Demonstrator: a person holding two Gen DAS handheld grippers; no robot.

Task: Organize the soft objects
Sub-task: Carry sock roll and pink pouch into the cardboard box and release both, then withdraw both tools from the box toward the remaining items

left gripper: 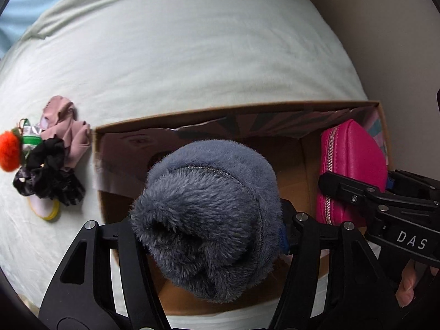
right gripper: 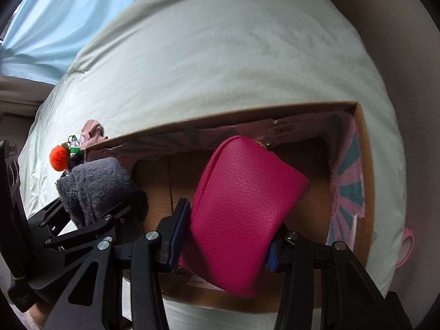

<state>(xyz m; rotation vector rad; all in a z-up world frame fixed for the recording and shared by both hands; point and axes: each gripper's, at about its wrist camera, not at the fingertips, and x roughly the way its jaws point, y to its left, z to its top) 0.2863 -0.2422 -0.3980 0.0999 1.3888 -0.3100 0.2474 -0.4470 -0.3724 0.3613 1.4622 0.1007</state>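
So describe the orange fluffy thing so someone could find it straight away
Start at the open cardboard box on the pale green bedsheet. Left of it sits a small pile of soft items; the fuzzy orange pompom lies at its far-left edge, the only bright orange, furry piece beside the black satin scrunchie.

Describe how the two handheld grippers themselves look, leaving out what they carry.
The left gripper and right gripper are matte black linkage frames with triangular cut-outs and silver pivot bolts. Their fingers carry blue pads. White letters "DAS" mark the right one's body. No sleeves show.
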